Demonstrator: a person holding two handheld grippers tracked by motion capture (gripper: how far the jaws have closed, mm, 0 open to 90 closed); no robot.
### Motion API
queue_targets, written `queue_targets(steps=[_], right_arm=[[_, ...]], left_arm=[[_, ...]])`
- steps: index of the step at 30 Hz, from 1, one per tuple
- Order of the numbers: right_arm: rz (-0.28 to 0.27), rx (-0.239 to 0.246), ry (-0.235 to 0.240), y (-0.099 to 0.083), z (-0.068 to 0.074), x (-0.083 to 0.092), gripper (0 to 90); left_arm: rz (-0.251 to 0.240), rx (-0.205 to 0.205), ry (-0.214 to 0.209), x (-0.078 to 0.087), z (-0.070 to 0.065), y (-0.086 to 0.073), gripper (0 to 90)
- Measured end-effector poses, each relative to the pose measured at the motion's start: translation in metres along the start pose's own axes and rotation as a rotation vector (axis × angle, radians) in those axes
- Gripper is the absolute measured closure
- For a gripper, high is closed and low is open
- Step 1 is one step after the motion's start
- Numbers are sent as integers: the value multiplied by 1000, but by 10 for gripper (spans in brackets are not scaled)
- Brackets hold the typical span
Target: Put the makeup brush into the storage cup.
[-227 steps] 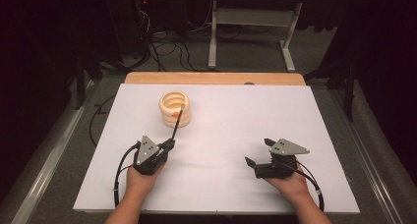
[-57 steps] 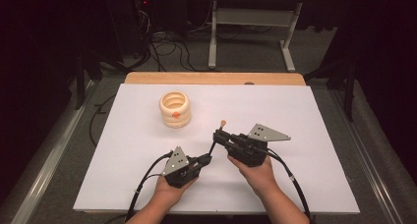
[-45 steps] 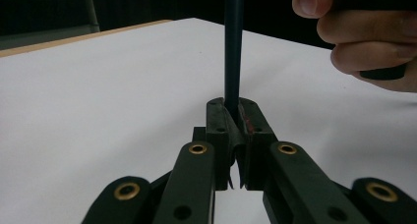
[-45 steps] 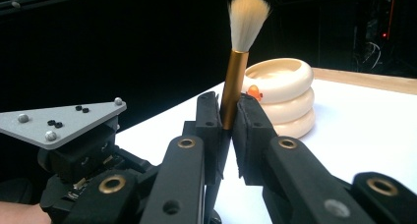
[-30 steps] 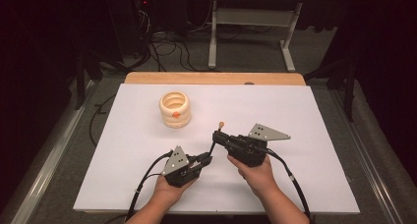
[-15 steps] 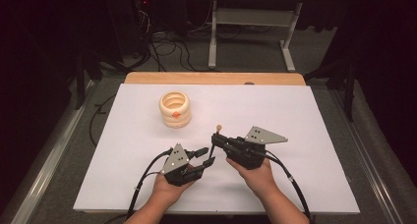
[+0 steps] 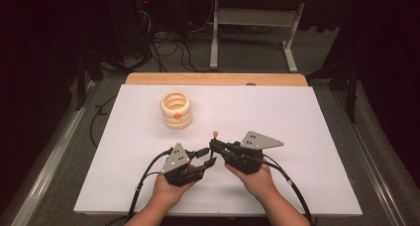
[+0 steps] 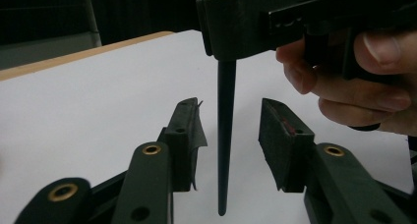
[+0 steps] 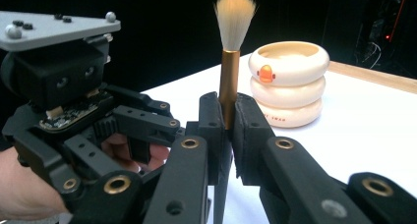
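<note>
Near the front edge of the desk [image 7: 297,117], two hands hold two black grippers close together. The right gripper [image 9: 223,130] is clenched on a brush [image 9: 229,62]. The brush stands straight up and down. Its soft, pale tuft points up, its gold collar sits just above the jaws, and its thin black stem [image 8: 225,135] hangs down toward the desk.

The left gripper [image 8: 228,135] has just been opening, and its jaws now stand apart. The stem hangs in the gap between them, and neither pad touches it. So the left gripper has let go, and only the right one carries the brush. The jaw pads look flat and a bit rubbery. The gripper bodies are hard black plastic with small brass rings.

The desk top is flat, white and smooth, like paper.

Farther off, toward the back edge and a little to the left, stands a cup [image 7: 176,109]. It is well apart from the brush. It looks like three fat cream rings stacked up, smooth and shiny, with a small orange duck beak on its side. Its mouth is open at the top. The right gripper is the nearer one to it.

Along the back edge runs a strip of light wood.
</note>
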State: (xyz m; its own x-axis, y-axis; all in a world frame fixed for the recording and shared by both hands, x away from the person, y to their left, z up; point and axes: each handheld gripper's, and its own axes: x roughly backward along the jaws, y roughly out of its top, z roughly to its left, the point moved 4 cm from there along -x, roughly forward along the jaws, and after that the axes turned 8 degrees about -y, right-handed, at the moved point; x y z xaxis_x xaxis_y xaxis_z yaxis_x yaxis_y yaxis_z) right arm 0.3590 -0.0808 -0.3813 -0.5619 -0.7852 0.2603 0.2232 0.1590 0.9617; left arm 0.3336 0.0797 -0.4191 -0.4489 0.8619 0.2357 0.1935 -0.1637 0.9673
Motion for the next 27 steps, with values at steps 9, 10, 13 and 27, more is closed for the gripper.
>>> queue_targets(steps=[9,10,13,27], right_arm=[[14,11,12,-3,5,-3,864],[16,13,14,-3,6,-3,864],[18,18,19,-4,7,-4,864],[19,16,25,-4,8,-4,863]], left_arm=[[-8,12,-4,2,1,1,665],[-8,21,-9,2,1,2,671],[-22,29,-16,3,1,3,697],[-16,35,-21,4,2,3,759]])
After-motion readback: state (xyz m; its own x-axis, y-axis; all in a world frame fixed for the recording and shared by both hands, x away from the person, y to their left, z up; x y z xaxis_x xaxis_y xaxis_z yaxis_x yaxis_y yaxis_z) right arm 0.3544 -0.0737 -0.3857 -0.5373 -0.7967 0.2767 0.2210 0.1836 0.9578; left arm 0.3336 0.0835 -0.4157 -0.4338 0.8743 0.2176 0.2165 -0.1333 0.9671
